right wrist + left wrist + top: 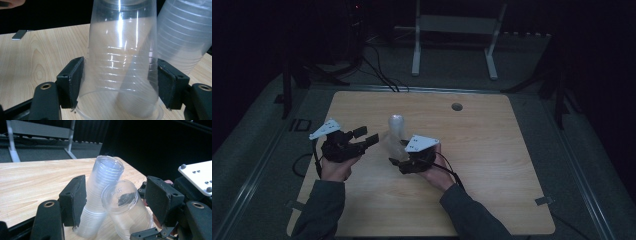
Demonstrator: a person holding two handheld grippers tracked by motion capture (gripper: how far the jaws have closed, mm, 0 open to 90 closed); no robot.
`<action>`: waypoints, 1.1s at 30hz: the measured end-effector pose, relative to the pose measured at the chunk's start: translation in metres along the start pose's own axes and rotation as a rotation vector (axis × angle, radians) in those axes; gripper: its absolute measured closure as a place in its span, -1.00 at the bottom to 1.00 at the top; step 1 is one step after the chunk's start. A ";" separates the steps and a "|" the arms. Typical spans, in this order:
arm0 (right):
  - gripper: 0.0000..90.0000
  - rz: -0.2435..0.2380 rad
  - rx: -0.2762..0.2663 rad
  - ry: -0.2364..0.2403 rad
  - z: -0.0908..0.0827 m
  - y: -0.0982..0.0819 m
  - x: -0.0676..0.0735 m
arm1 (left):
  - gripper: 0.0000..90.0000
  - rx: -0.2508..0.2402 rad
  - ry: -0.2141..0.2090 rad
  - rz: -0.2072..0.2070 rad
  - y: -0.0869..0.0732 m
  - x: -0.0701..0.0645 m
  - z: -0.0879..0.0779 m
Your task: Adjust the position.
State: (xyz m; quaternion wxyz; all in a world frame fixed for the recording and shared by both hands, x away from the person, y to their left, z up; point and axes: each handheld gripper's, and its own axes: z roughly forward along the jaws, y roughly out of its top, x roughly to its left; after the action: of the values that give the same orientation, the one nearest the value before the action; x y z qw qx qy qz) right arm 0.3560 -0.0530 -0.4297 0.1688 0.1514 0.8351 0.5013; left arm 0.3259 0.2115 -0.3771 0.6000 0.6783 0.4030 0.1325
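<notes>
Mid-frame on the worktop [492,150], your right tool [117,85] grips a clear plastic cup [122,62]; your left tool [364,137] gapes beside the cup stack [100,195].

I saw a white metal frame [455,30] beyond the wooden table [492,165], cables [379,70] trailing far left.

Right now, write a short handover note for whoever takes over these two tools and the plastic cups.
Right tool: jaws on both sides of a single clear cup, upside down, tilted off the stack; grip looks closed on it.
Left tool: open, jaws either side of the cup stack without clamping it.
Cup stack stands upside down mid-table.
Done: one cup mostly separated.
Left: pull it clear, set it down, steady the stack for the next.
</notes>
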 end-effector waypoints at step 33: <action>-0.34 -0.014 0.054 0.023 0.002 -0.004 -0.002 | -0.35 0.136 0.034 0.208 0.005 -0.008 0.003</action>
State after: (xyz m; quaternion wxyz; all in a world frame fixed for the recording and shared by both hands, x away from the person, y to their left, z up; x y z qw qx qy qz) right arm 0.3579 -0.0541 -0.4340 0.1586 0.1440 0.8512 0.4791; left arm 0.3249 0.2041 -0.3708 0.5286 0.7532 0.3487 0.1778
